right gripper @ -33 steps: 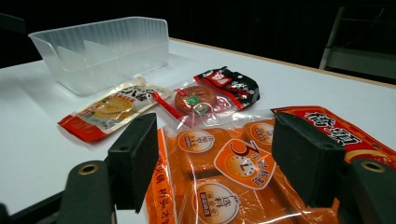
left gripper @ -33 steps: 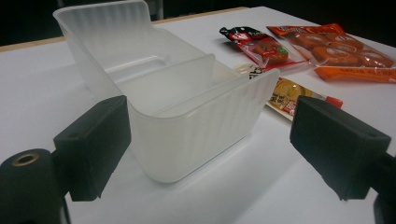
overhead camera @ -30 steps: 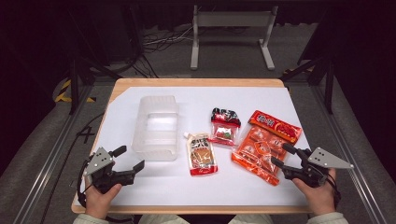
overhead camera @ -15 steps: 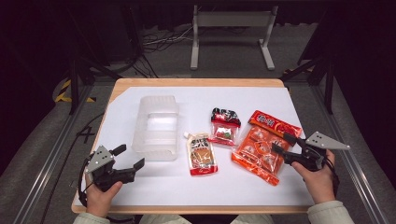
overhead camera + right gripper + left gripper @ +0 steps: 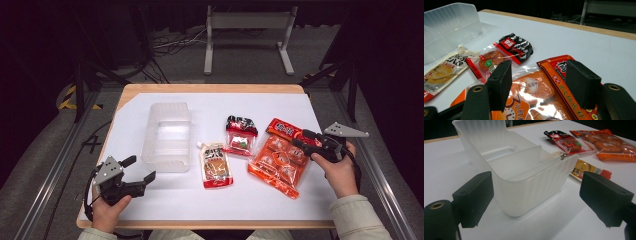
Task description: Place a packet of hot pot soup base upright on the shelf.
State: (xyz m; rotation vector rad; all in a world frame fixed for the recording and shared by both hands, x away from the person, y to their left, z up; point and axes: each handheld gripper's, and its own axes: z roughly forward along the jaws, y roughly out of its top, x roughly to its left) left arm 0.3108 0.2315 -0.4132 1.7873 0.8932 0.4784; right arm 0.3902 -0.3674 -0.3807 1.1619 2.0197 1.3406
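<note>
A big orange snack packet lies flat at the right of the white table cover. My right gripper hovers over the packet's far right end. Its jaws have just been closing a little and stand open. In the right gripper view the packet lies under the gap of that gripper, and neither pad presses on it. My left gripper rests open at the front left. It points at the near corner of a clear plastic container, which stands just ahead of its jaws.
A red-and-black snack packet and a brown sauce pouch lie between the clear container and the orange packet. The white cover ends at the table's wooden edge. A metal stand stands on the floor beyond.
My right gripper has moved away from the person and slightly left, onto the far right end of the orange packet, with its jaws a little narrower. The left gripper has stayed put.
</note>
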